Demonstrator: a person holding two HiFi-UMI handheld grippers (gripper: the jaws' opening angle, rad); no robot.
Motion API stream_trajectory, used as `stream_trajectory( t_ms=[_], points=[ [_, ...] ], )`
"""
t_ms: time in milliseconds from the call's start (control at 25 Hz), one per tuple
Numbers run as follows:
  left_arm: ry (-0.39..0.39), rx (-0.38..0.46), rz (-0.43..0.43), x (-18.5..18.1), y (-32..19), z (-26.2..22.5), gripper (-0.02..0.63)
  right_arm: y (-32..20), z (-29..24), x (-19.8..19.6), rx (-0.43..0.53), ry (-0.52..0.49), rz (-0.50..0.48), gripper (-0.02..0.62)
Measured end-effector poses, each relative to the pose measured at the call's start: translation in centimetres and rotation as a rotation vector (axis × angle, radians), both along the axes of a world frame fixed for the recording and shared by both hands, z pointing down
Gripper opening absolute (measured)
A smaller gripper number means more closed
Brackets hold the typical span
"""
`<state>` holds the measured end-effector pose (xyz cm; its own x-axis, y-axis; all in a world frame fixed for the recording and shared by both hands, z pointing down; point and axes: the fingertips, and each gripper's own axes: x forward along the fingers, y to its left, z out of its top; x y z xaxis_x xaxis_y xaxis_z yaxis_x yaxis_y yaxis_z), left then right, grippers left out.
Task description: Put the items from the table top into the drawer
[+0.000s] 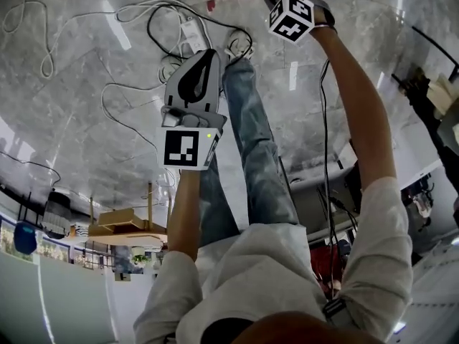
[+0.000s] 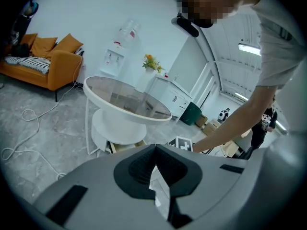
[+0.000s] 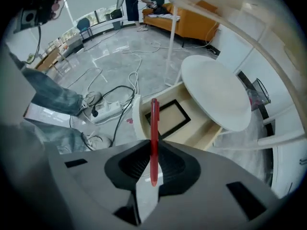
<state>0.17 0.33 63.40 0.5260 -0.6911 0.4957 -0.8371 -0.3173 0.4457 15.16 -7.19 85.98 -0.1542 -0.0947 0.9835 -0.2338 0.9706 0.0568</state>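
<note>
In the right gripper view, my right gripper is shut on a red pen that stands upright between its pads. It points down over the open wooden drawer of the round white table. A flat black-framed item lies in the drawer. The head view shows this gripper's marker cube at the top edge. My left gripper is shut with nothing in it, its tips touching, and it hangs over the floor. In the left gripper view the table's glass top sits ahead.
A white power strip and loose cables lie on the grey marble floor beside the drawer. The person's jeans-clad leg stands between the grippers. An orange sofa and a water dispenser stand behind the table.
</note>
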Motion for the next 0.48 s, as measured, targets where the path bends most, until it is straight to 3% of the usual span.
stream_trajectory(
  t_ms=[240, 480],
  points=[
    [0.044, -0.026, -0.076, -1.3, 0.1, 2.9, 0.015, -1.2, 6.2, -2.0, -0.01, 0.074, -0.168, 0.068],
    [0.034, -0.07, -0.077, -1.2, 1.2, 6.1, 0.015, -1.8, 10.0, -4.0, -0.011, 0.086, -0.252, 0.069]
  ],
)
